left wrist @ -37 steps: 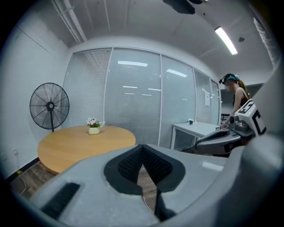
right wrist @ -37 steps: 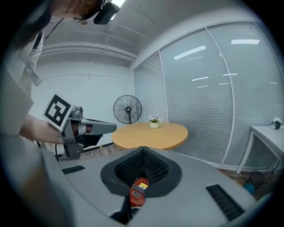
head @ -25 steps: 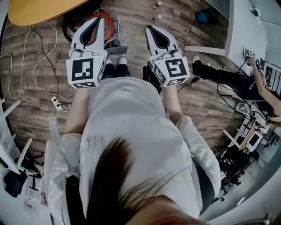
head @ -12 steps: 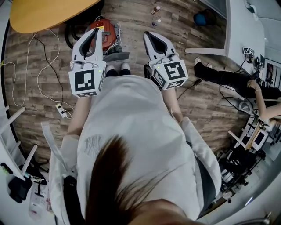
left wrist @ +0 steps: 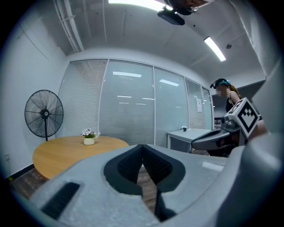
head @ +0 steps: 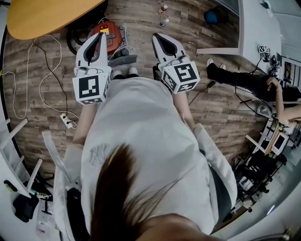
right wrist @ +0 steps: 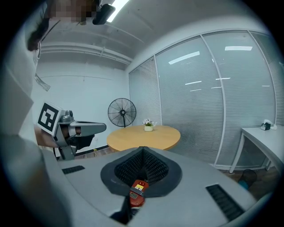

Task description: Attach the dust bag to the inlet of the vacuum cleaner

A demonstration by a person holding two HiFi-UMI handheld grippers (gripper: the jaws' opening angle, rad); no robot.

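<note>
Vacuum cleaner (head: 113, 38), red, is lying on the wood floor (head: 211, 113) ahead of the person's feet, just beside the round wooden table (head: 47, 14), with a grey flat piece (head: 123, 60) resting against its near side; whether that piece is the dust bag cannot be told. Left gripper (head: 100, 36) and right gripper (head: 155, 36) are hovering above it, jaws pressed together and gripping nothing. White cable (head: 44, 75) and power strip (head: 66, 121) are trailing at left; a second person (head: 244, 82) is sitting by the white desk (head: 256, 33) at right.
</note>
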